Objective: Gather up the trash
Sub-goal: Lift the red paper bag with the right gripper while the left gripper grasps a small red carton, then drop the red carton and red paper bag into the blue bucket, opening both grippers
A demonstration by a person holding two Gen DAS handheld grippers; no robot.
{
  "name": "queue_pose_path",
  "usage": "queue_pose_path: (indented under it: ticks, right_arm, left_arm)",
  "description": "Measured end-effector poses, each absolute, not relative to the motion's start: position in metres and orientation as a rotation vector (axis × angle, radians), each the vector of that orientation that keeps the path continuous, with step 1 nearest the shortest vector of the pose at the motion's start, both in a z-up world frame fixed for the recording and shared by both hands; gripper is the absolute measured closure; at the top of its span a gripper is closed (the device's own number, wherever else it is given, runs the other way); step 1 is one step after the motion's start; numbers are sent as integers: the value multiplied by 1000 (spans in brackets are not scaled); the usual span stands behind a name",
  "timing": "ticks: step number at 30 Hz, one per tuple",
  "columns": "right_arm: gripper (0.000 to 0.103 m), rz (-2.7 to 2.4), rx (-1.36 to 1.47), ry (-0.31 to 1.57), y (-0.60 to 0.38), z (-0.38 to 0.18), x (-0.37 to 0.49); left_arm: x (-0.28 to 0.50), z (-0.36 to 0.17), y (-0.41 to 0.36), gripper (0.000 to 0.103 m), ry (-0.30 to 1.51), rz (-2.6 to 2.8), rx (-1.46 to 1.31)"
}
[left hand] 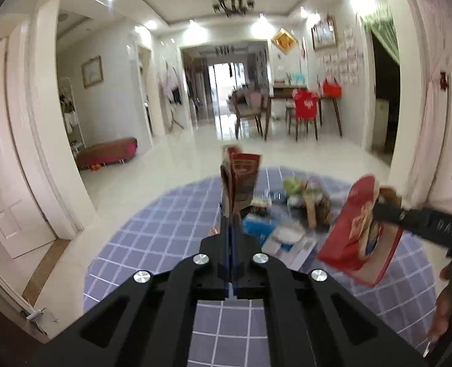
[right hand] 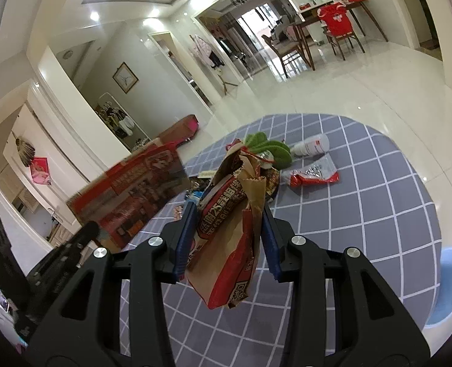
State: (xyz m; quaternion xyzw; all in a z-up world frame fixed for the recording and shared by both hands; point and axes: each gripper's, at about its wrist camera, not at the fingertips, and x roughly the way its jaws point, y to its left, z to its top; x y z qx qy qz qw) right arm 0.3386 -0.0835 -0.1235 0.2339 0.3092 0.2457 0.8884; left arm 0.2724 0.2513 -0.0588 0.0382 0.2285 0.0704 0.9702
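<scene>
My left gripper (left hand: pixel 231 217) is shut on a flat red-and-brown packet (left hand: pixel 241 177) that stands up from its fingertips above the rug. The right wrist view shows this packet (right hand: pixel 134 195) broadside at the left. My right gripper (right hand: pixel 229 211) is shut on a crumpled brown-and-red paper bag (right hand: pixel 226 244), squeezed between its blue pads (right hand: pixel 183 238). The same bag (left hand: pixel 360 229) hangs at the right of the left wrist view. More trash lies in a pile (left hand: pixel 299 202) on the rug beyond both grippers.
A round blue-grey checked rug (right hand: pixel 379 214) covers the tiled floor. On it lie a green leafy bundle (right hand: pixel 268 150), a white bottle (right hand: pixel 310 146), a red-and-clear wrapper (right hand: pixel 314 177) and blue-white boxes (left hand: pixel 256 226). A dining table with chairs (left hand: pixel 302 107) stands far back.
</scene>
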Motion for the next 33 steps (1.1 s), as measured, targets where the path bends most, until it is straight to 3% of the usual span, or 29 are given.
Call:
queue_pose_path:
  ticks: [8, 18, 33]
  right_arm:
    - [63, 499, 517, 576, -117, -103, 317]
    - [63, 223, 525, 442, -259, -99, 261]
    - [62, -191, 581, 559, -411, -229, 252]
  left_arm:
    - [239, -33, 208, 102, 380, 30, 36]
    - [246, -48, 53, 102, 393, -299, 82]
    - [296, -180, -140, 102, 656, -588, 116]
